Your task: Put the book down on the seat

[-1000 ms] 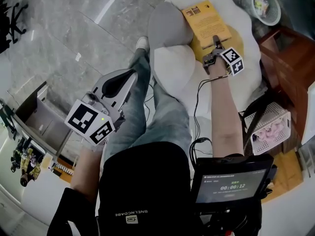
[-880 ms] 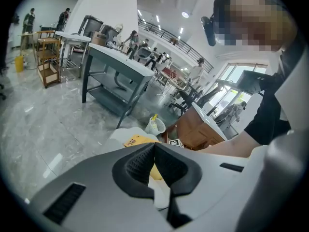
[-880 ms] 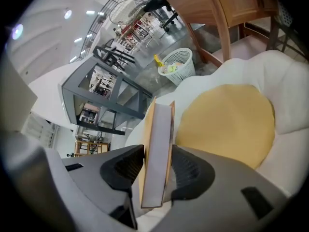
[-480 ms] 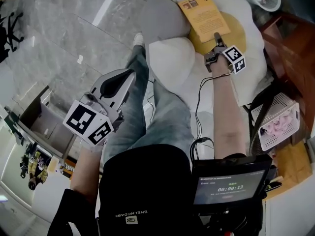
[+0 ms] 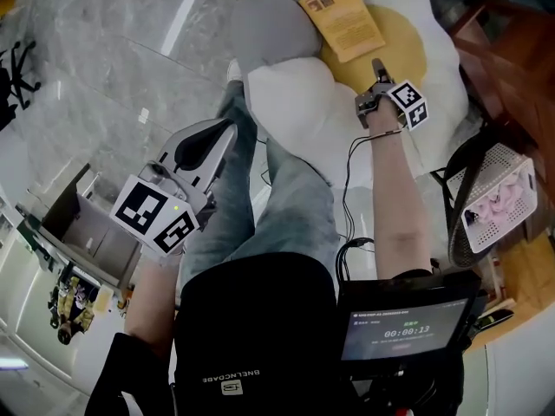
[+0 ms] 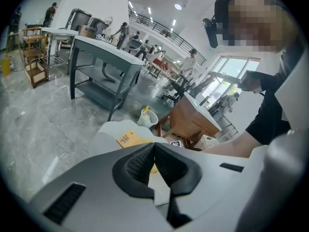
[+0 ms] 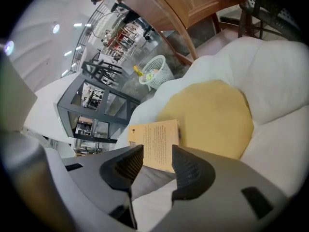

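Observation:
The tan book [image 5: 340, 20] lies flat on the round white seat [image 5: 442, 50], partly over its yellow centre cushion [image 5: 390, 46]. My right gripper [image 5: 376, 64] hovers just short of the book's near edge, apart from it. In the right gripper view the book [image 7: 155, 144] shows beyond the right gripper [image 7: 157, 159], whose jaws stand open with nothing between them. My left gripper [image 5: 227, 131] hangs over the floor beside the person's leg. In the left gripper view the left gripper [image 6: 154, 149] is shut and empty, and the book [image 6: 128, 139] peeks above it.
A grey pillow [image 5: 269, 24] and a white pillow [image 5: 295, 111] lie on the seat's left side. A wooden cabinet [image 5: 512, 68] and a white basket [image 5: 499, 198] stand to the right. A mesh waste bin [image 7: 155, 71] sits behind the seat, and a grey table [image 6: 101, 66] further off.
My right gripper has let go of the book and drawn back a little toward me; the book stays lying on the seat. The left gripper has hardly moved.

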